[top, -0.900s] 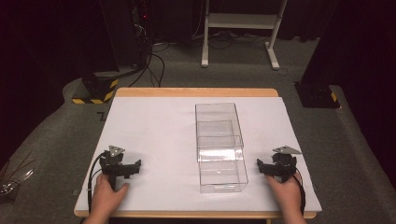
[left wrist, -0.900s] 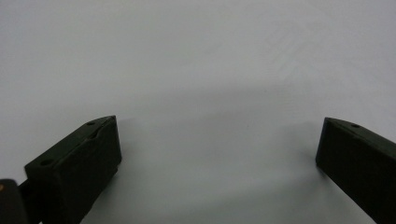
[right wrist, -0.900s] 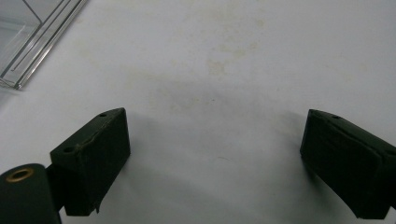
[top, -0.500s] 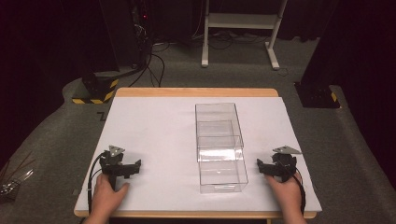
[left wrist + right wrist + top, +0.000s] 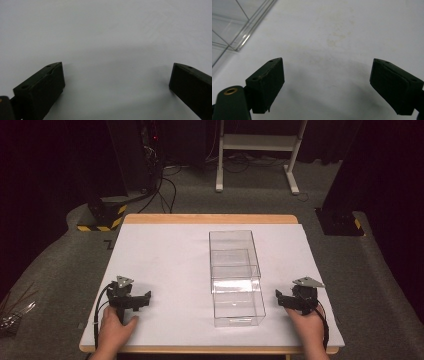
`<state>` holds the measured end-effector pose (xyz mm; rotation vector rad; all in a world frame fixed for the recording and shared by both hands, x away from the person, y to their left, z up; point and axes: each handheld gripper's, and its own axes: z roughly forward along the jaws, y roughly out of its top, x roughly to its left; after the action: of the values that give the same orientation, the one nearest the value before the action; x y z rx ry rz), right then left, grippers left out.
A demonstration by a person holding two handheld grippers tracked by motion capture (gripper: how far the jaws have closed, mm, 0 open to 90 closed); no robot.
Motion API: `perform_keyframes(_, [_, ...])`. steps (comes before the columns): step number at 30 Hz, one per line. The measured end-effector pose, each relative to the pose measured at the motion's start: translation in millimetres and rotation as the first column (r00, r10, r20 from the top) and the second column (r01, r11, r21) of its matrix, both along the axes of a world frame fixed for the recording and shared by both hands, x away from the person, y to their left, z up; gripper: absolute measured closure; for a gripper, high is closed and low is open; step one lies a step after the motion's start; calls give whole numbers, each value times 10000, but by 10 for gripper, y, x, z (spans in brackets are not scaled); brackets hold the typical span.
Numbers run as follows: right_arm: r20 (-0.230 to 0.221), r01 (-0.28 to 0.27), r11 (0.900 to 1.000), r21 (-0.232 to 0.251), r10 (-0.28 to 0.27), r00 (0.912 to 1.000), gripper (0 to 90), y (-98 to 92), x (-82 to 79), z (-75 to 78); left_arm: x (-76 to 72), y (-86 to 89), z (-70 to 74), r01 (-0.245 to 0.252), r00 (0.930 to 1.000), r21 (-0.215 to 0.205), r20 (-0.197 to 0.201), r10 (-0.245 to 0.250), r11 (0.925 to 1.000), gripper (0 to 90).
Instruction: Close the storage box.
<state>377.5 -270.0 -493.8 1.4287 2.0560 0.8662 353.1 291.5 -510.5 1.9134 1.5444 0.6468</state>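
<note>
Nothing has moved since the earlier frames. We see the left gripper (image 5: 134, 301) and right gripper (image 5: 292, 301) both spread wide, empty, on the white table (image 5: 165, 255). The clear box (image 5: 235, 277) (long axis running away from us) lies between them, nearer the right gripper.

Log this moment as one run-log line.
left gripper: open, empty | right gripper: open, empty | clear plastic box: untouched between them on white table
</note>
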Motion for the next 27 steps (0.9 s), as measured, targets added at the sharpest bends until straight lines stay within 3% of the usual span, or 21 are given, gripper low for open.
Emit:
perform_keyframes(21, [202,-401,9987,327,395,9990,106,42,-142,100,1,0,1,2,10000,8,-2,-2,10000,3])
perform_keyframes(27, [452,-499,9977,449,479,9978,105,37,-201,147,1,0,1,4,10000,14,-7,-4,10000,3])
